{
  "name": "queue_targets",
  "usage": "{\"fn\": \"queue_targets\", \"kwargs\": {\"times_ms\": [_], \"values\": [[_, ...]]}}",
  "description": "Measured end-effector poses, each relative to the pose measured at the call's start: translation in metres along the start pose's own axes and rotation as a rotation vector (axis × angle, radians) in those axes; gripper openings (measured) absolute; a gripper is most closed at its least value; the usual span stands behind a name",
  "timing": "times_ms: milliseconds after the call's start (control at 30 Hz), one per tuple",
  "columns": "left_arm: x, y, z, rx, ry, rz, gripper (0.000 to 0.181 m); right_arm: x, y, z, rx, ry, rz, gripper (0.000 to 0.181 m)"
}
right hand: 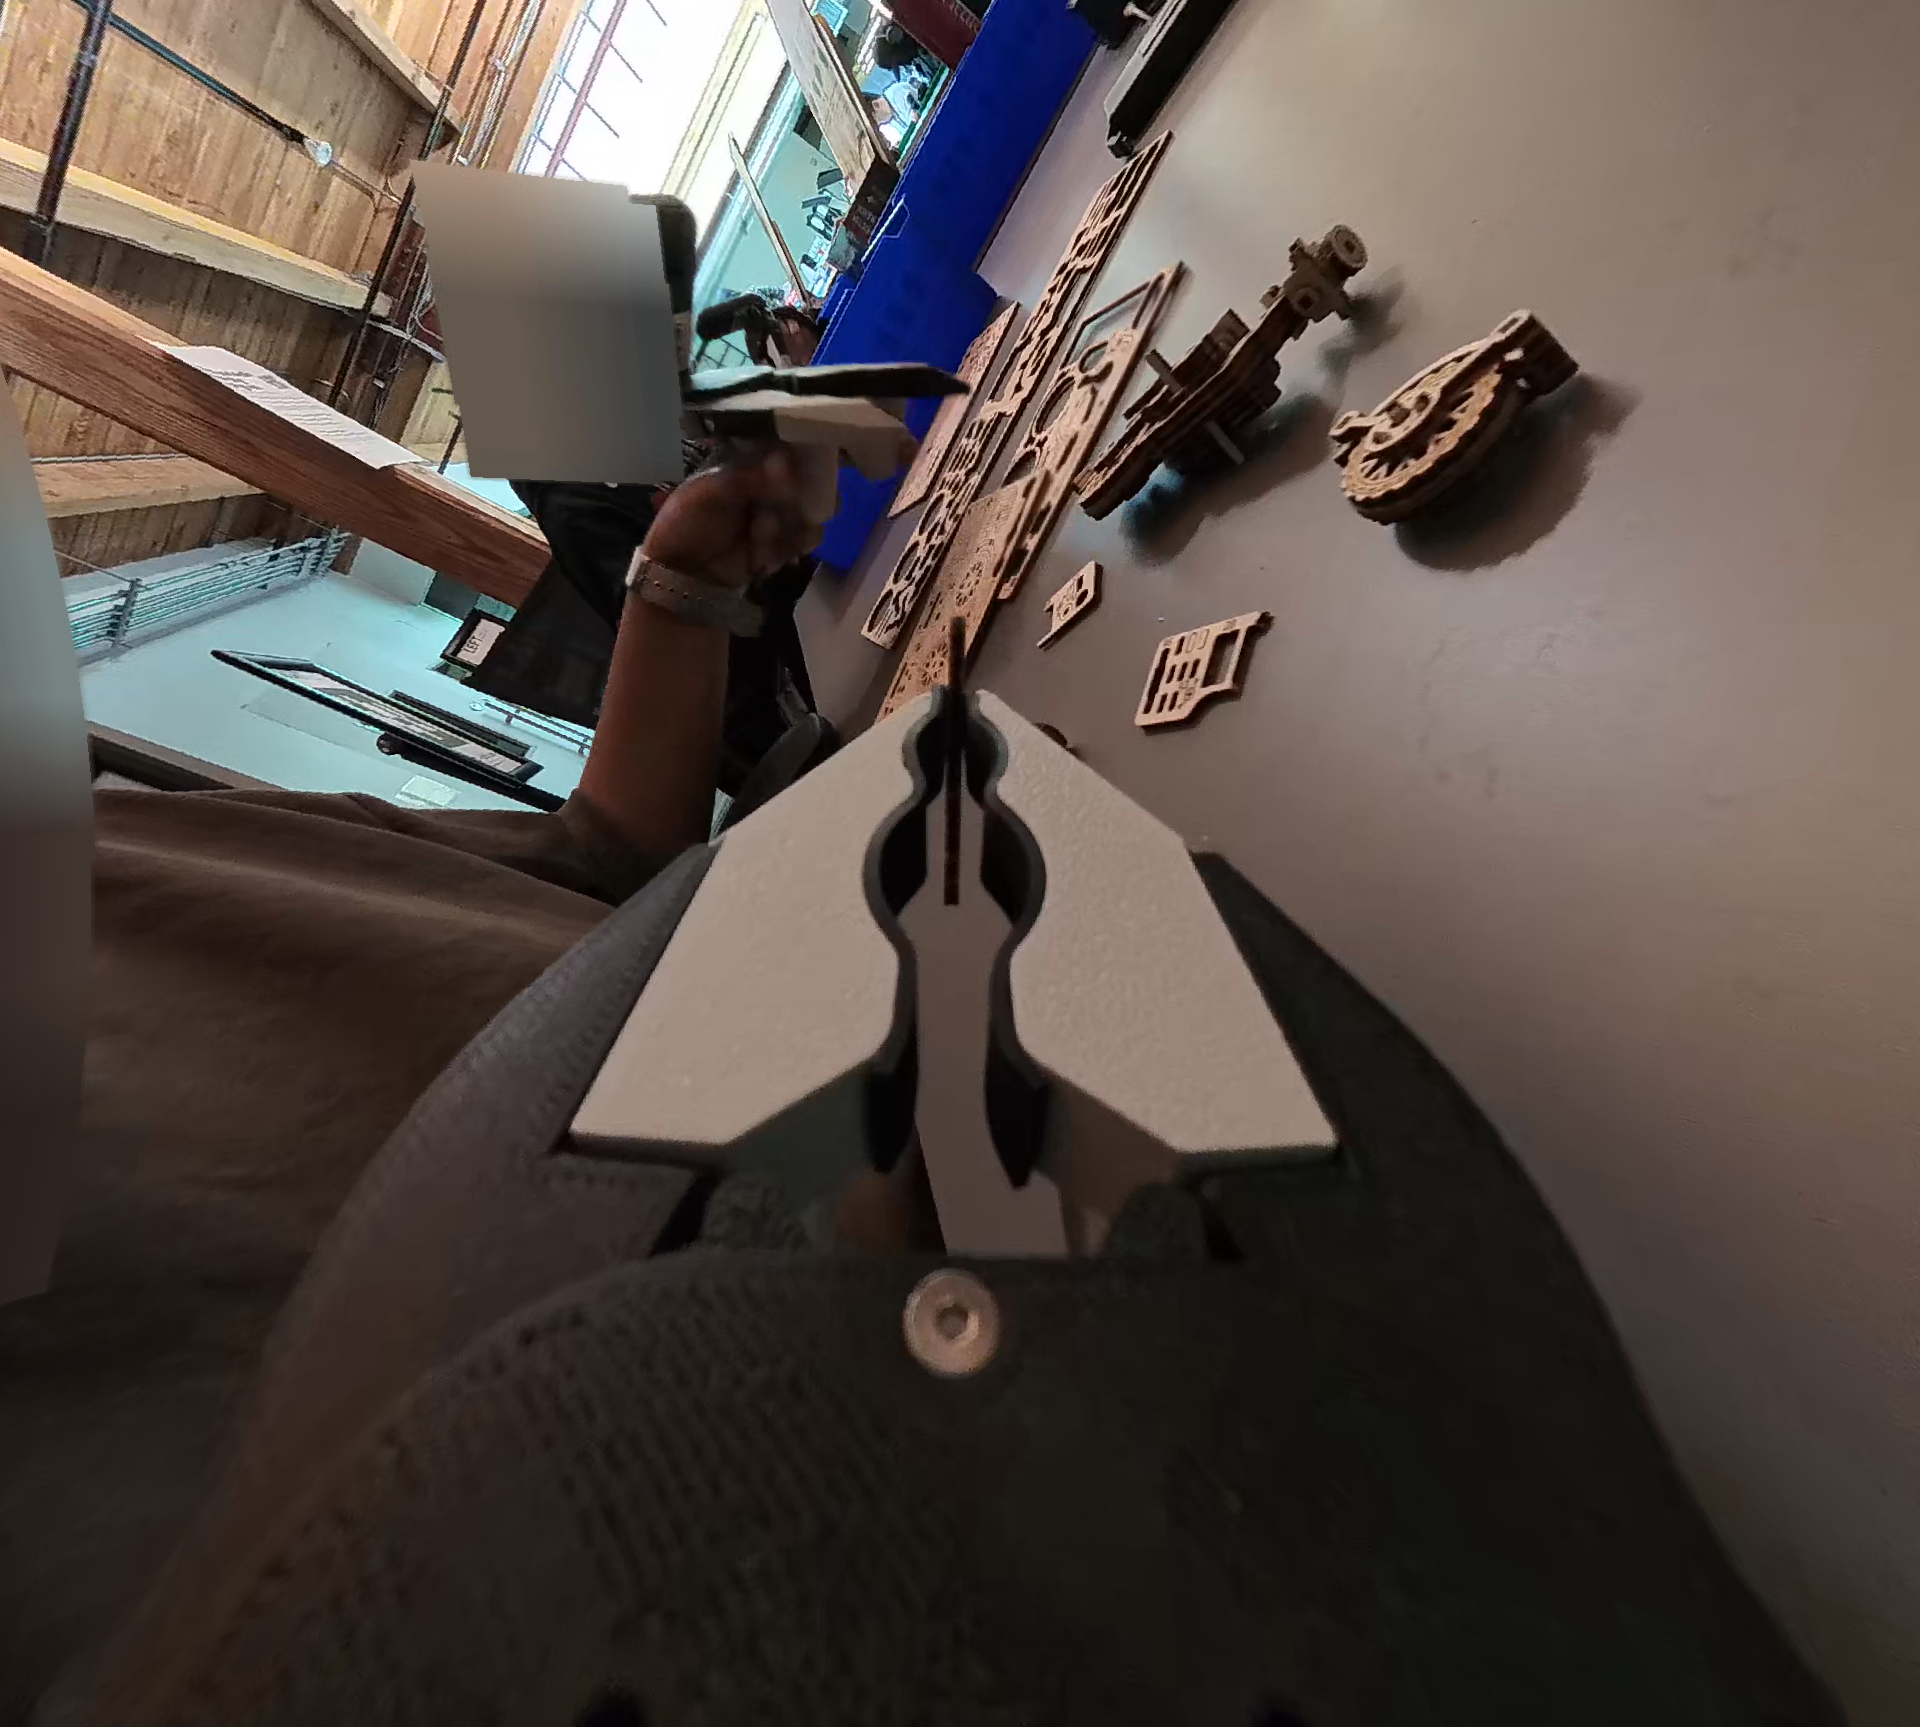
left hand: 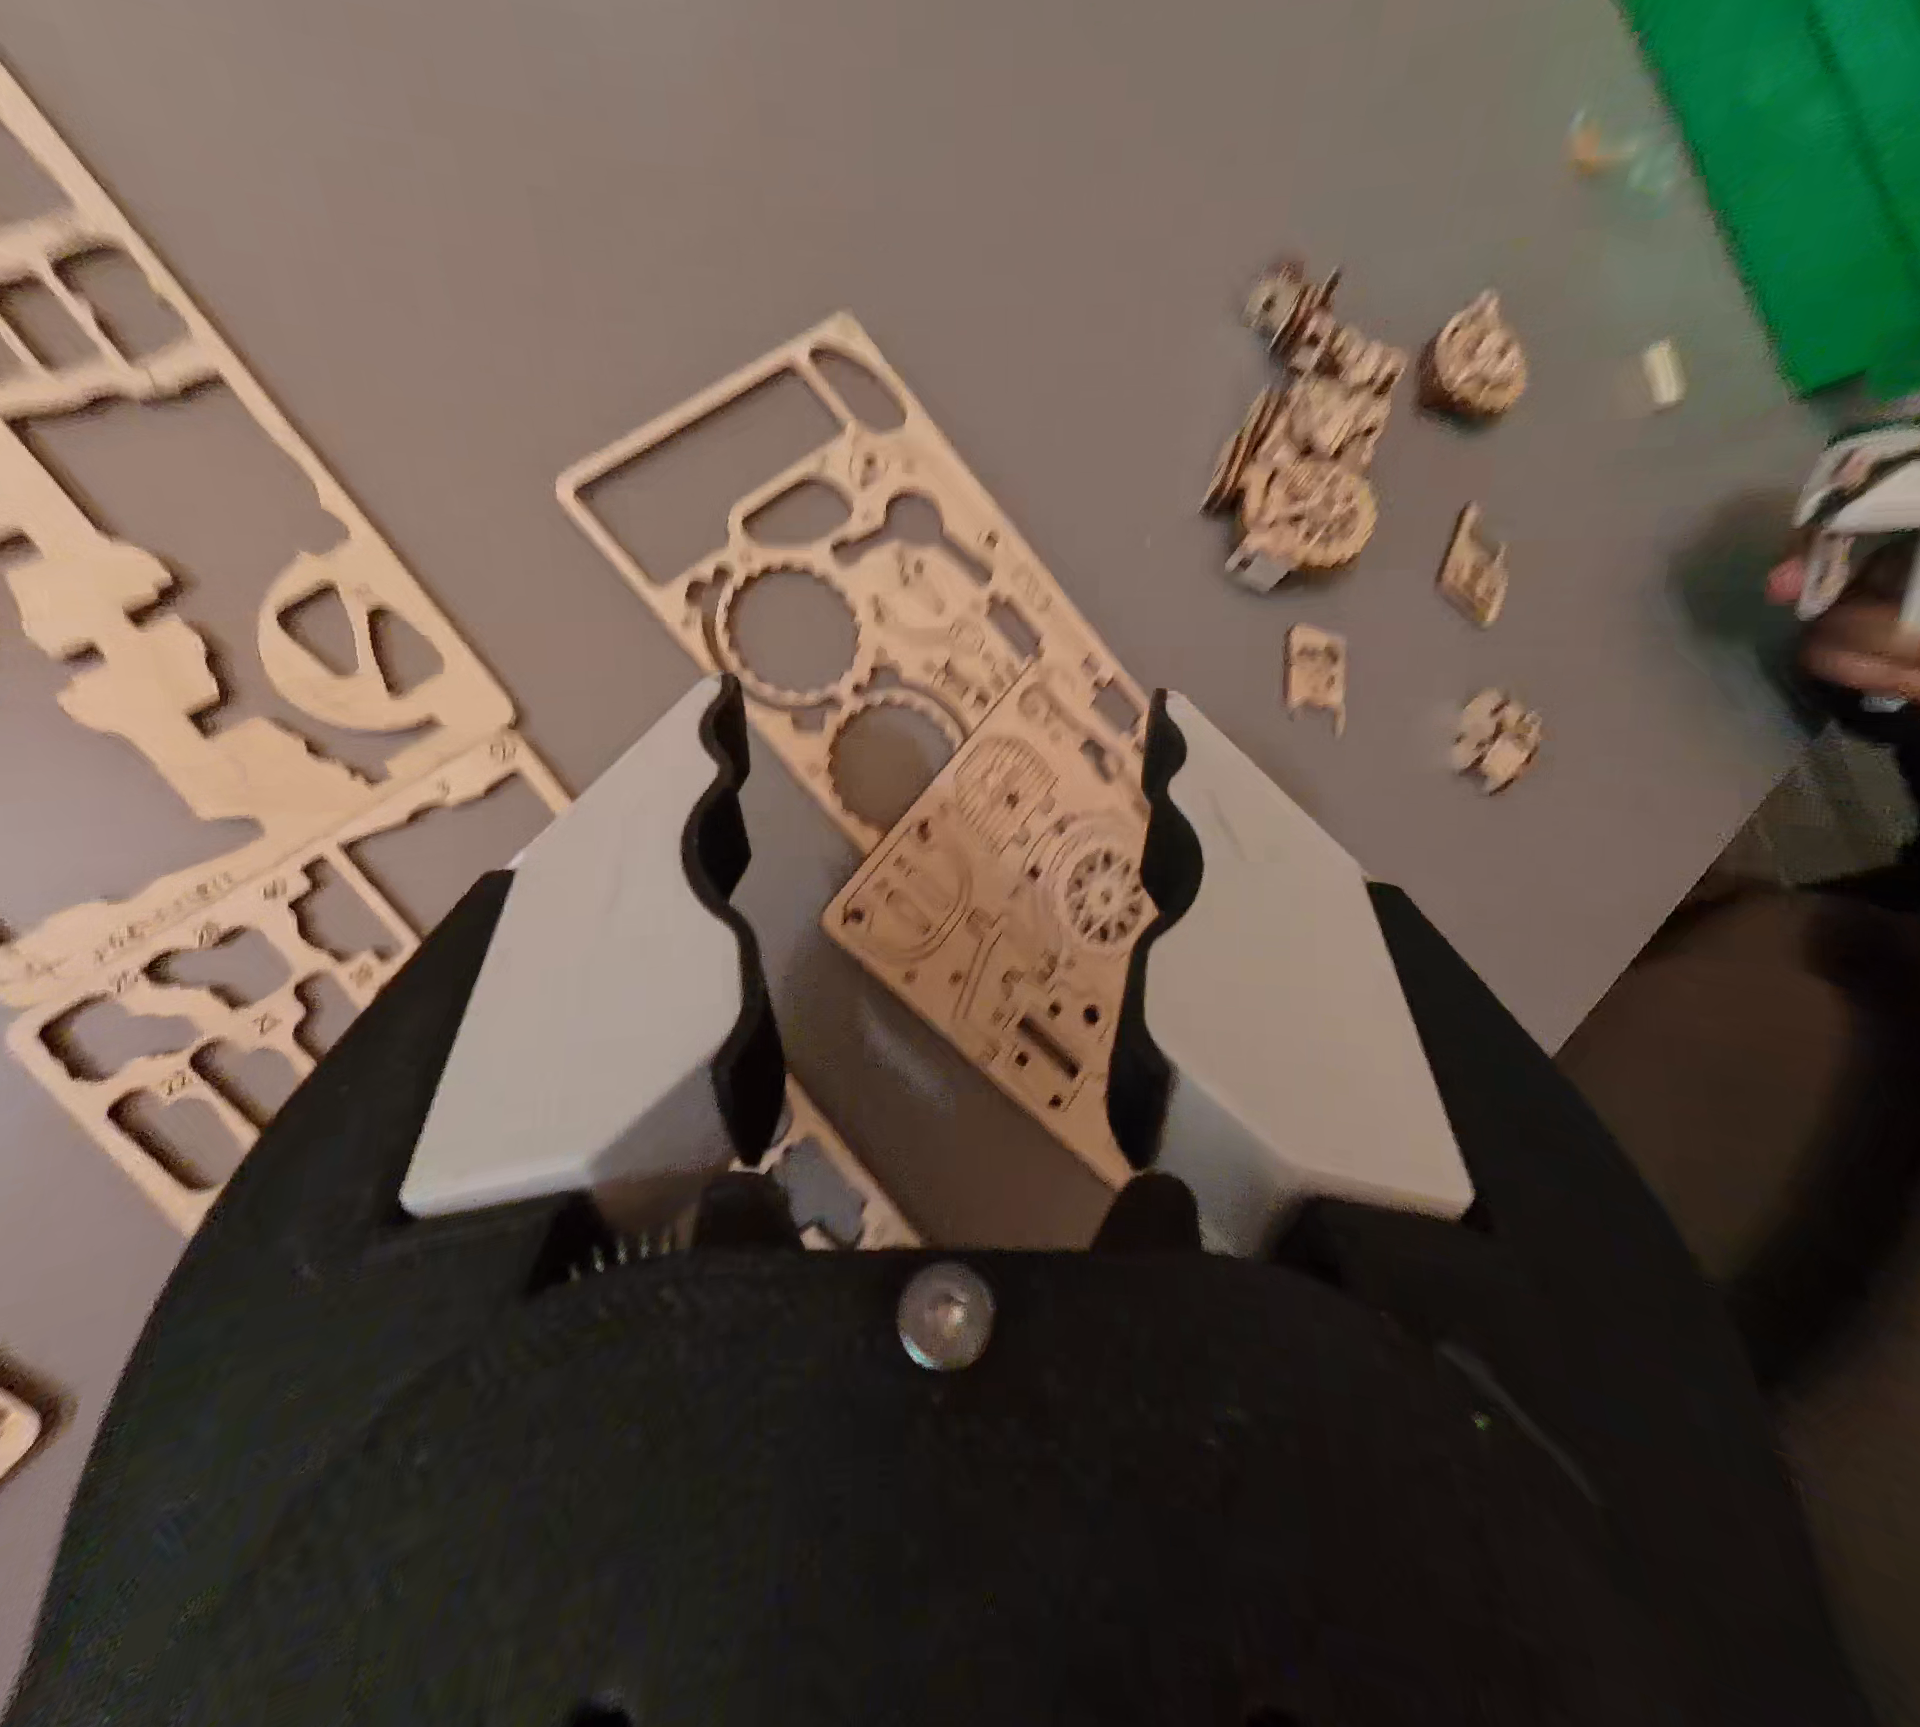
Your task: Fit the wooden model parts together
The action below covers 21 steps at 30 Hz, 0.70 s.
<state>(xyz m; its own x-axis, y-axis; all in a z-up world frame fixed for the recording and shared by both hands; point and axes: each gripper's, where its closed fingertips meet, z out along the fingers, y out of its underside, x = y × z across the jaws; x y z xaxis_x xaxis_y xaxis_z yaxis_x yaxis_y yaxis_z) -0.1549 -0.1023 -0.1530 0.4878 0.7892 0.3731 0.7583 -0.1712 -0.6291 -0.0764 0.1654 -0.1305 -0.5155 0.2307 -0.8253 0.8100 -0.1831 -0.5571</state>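
Observation:
My left gripper [left hand: 940, 701] is open and empty, hovering above a small engraved wooden sheet [left hand: 987, 929]. That sheet lies on a larger punched-out sheet with gear-shaped holes [left hand: 790, 597]. My right gripper [right hand: 951, 706] is shut on a thin flat wooden piece [right hand: 955, 654], seen edge-on and sticking out past the fingertips. A part-built wooden model [left hand: 1299, 451] and a round gear assembly [left hand: 1470, 368] sit on the grey table; they also show in the right wrist view, the model [right hand: 1216, 389] and the gear assembly [right hand: 1444, 430]. The left gripper [right hand: 831, 415] shows far off there, in a hand.
A big punched-out sheet [left hand: 208, 638] lies at the left. Small loose wooden pieces [left hand: 1314, 669] [right hand: 1195, 669] are scattered near the model. A green object [left hand: 1787, 67] is at the back right and a blue one [right hand: 956, 223] beyond the sheets. The table edge [left hand: 1662, 939] runs at the right. My hands' fingertips stand some 30 centimetres from each other.

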Motion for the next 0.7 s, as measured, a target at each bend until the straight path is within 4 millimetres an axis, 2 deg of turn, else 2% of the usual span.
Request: {"fn": "queue_targets", "kwargs": {"times_ms": [67, 133, 200, 300, 367, 433, 500, 700], "values": [[0.024, -0.021, -0.005, 0.106, 0.064, 0.020, 0.071, 0.001, 0.002, 0.001, -0.009, 0.015, -0.016, 0.000], [0.066, -0.037, -0.006, 0.196, 0.198, 0.064, 0.055, 0.003, 0.005, 0.003, -0.026, 0.038, -0.046, 0.000], [0.115, -0.042, 0.003, 0.248, 0.351, 0.105, 0.045, 0.003, 0.009, 0.006, -0.051, 0.062, -0.083, 0.000], [0.184, -0.024, 0.036, 0.228, 0.560, 0.114, 0.036, 0.001, 0.018, 0.012, -0.095, 0.075, -0.135, 0.000], [0.214, -0.002, 0.061, 0.158, 0.618, 0.119, 0.037, -0.006, 0.025, 0.016, -0.117, 0.046, -0.150, 0.000], [0.233, 0.014, 0.077, 0.134, 0.637, 0.120, 0.039, -0.014, 0.031, 0.021, -0.135, 0.009, -0.147, 0.000], [0.243, 0.021, 0.082, 0.131, 0.654, 0.120, 0.038, -0.018, 0.036, 0.024, -0.152, -0.014, -0.145, 0.000], [0.248, 0.026, 0.080, 0.126, 0.743, 0.061, 0.033, -0.022, 0.046, 0.027, -0.199, -0.034, -0.168, 0.000]]}}
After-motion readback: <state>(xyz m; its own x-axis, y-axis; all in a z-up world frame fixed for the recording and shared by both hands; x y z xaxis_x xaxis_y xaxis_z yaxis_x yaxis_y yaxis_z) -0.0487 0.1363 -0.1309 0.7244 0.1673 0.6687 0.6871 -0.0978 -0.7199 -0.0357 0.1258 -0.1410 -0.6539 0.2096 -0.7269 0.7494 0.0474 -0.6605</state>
